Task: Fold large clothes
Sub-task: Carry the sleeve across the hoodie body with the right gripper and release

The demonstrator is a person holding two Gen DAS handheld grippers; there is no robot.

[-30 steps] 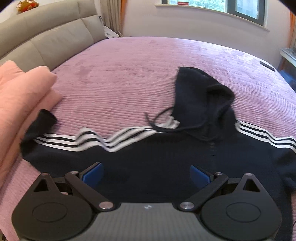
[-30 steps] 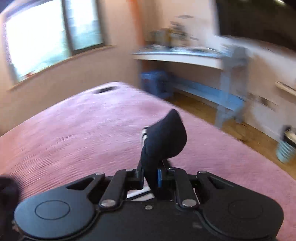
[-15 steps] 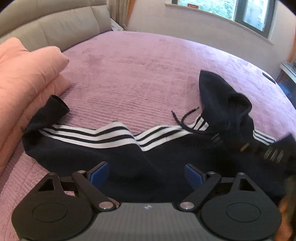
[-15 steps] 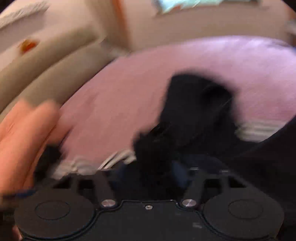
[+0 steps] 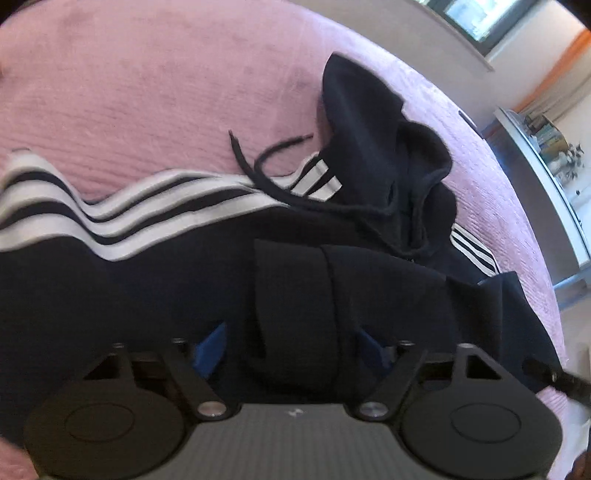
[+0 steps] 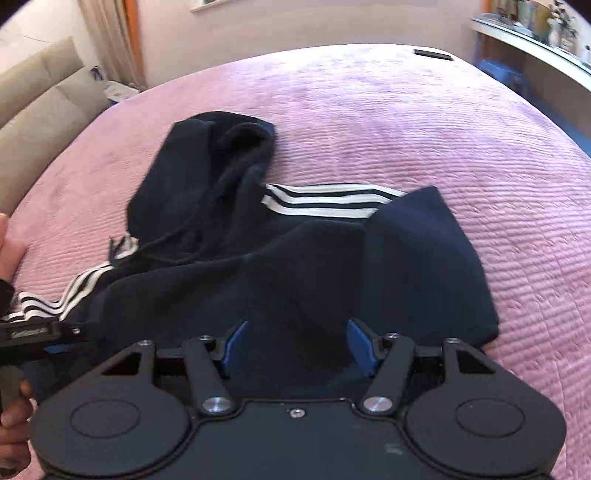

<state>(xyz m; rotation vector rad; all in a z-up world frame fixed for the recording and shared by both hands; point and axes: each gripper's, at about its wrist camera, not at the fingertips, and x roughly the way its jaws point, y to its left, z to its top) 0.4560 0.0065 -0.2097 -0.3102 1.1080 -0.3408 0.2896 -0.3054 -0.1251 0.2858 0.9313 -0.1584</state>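
Since the earlier frames the right gripper (image 6: pixel 293 341) has let go of the dark sleeve cuff that it pinched, and that sleeve now lies folded across the chest of the navy hoodie (image 6: pixel 229 280); both cameras also look more steeply down at the bed. In the right wrist view the 2 blue pads (image 6: pixel 232 345) stand spread apart at the bottom centre, with only flat dark cloth seen between them and nothing pinched. In the left wrist view the left gripper (image 5: pixel 291 349) points down at the garment, and its jaws are closing; the ribbed cuff (image 5: pixel 295 306) of the folded sleeve lies between the blue pads (image 5: pixel 212 347), but they do not press on it yet. At the lower left edge of the right wrist view a hand (image 6: pixel 14 413) holds the handle of the left gripper. The hoodie lies spread on a pink quilted bedspread (image 6: pixel 406 122), its hood (image 6: pixel 210 177) towards the upper left of centre, its drawstring (image 5: pixel 266 173) loose, and 3 white stripes (image 5: pixel 122 210) running along the other sleeve at the left. A beige padded headboard (image 6: pixel 40 114) is at the upper left, curtains (image 6: pixel 118 37) are beside it, and a shelf with small things (image 6: pixel 539 33) is at the upper right.
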